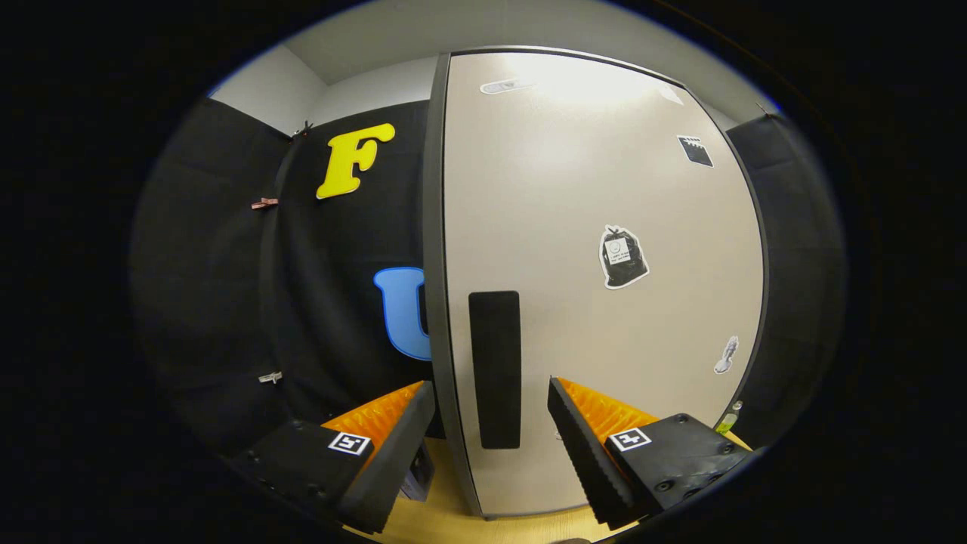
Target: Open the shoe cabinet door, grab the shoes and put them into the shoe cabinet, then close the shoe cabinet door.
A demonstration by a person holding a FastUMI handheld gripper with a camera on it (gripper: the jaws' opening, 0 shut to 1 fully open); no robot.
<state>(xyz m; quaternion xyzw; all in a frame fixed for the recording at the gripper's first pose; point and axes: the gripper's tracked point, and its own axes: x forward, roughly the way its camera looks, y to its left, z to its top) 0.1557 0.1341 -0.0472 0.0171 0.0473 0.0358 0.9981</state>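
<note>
Shoe cabinet door [604, 227] stands closed at your twelve o'clock, its dark handle strip [495, 370] between your fingers. Your gripper [491, 423] is spread wide, holding nothing. Stickers [623, 257] dot the panel toward two o'clock; wooden floor [446, 517] lies at six.

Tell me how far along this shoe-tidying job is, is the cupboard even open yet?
It looks barely started. Nothing looks done: the cabinet door faces the camera and seems shut, though I can't be sure. In hand: the open gripper has its fingers straddling the door's left edge, with the dark handle strip between them, seemingly lined up to pull. Left: opening the door, fetching the shoes, putting them inside and closing up.
</note>
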